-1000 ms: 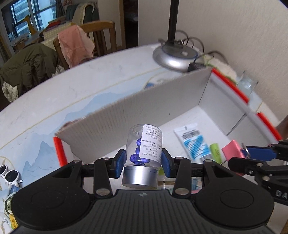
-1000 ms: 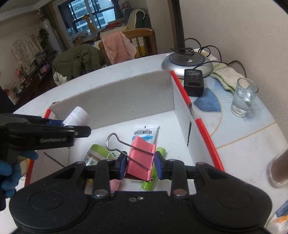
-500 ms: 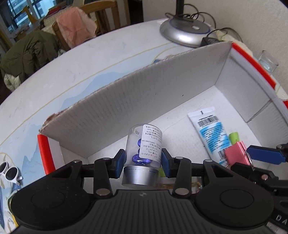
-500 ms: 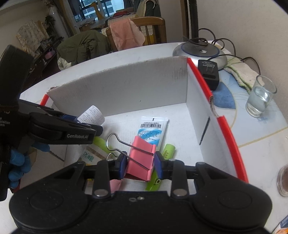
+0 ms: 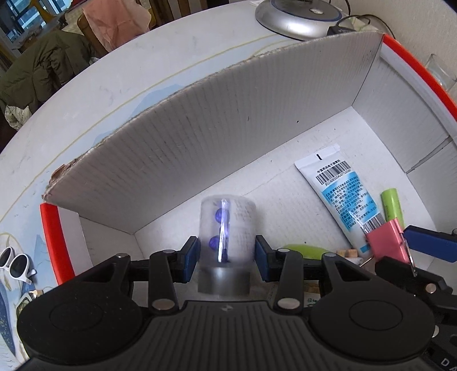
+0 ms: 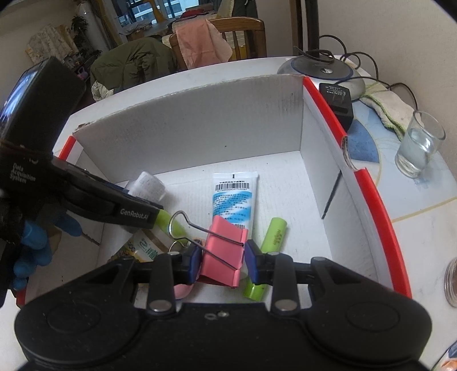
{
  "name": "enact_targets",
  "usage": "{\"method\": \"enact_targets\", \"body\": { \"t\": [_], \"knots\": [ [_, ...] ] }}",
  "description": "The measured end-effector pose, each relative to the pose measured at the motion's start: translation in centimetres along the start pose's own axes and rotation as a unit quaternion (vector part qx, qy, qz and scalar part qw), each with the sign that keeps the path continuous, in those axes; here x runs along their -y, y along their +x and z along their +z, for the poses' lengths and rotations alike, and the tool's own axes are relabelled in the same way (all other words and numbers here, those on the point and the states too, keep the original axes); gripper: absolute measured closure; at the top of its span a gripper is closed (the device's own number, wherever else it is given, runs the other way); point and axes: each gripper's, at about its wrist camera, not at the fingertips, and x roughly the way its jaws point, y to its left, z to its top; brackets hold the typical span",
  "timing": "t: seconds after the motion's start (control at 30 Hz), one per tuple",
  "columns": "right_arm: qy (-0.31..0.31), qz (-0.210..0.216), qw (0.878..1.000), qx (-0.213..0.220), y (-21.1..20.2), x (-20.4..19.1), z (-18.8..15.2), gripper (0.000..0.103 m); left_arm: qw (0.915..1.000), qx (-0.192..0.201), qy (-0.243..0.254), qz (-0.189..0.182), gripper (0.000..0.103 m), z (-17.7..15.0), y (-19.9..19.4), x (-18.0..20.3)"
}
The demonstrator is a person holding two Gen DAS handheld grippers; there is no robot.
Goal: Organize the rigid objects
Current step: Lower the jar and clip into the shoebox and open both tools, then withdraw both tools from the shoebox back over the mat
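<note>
While both hover inside the white box, the left claw clamps a clear bottle and the right claw clamps a pink binder clip near the box's front.

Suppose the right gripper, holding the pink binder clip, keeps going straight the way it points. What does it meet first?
Probably the blue-and-white tube lying on the box floor, just beyond the pink binder clip in the right gripper; depth is uncertain.

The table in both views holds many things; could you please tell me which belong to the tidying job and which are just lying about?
Job: clear bottle, pink binder clip, white box, tube, green battery.
Lying about: glass, sunglasses, lamp base, adapter.
</note>
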Motion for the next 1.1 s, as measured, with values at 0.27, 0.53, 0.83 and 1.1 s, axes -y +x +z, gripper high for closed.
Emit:
{"method": "enact_targets", "body": {
  "t": [0.27, 0.53, 0.83, 1.1],
  "knots": [
    [0.009, -0.001, 1.000, -0.005, -0.3, 0.1, -0.4, 0.068, 0.9994, 0.024, -0.018, -0.020, 0.058, -0.7, -1.5, -0.5],
    [0.000, -0.005, 1.000, 0.005, -1.6, -0.4, -0.8, 0.059, 0.9961, 0.063, -0.035, -0.052, 0.056, -2.1, -4.5, -1.0],
    [-0.010, -0.004, 1.000, 0.026, -4.1, -0.9, -1.3, 0.052, 0.9876, 0.119, -0.048, -0.090, 0.049, -4.7, -8.1, -1.5],
    [-0.012, 0.009, 0.999, 0.050, -6.7, -2.5, -1.9, 0.044, 0.9775, 0.175, -0.057, -0.103, 0.049, -8.3, -12.4, -3.0]
  ]
}}
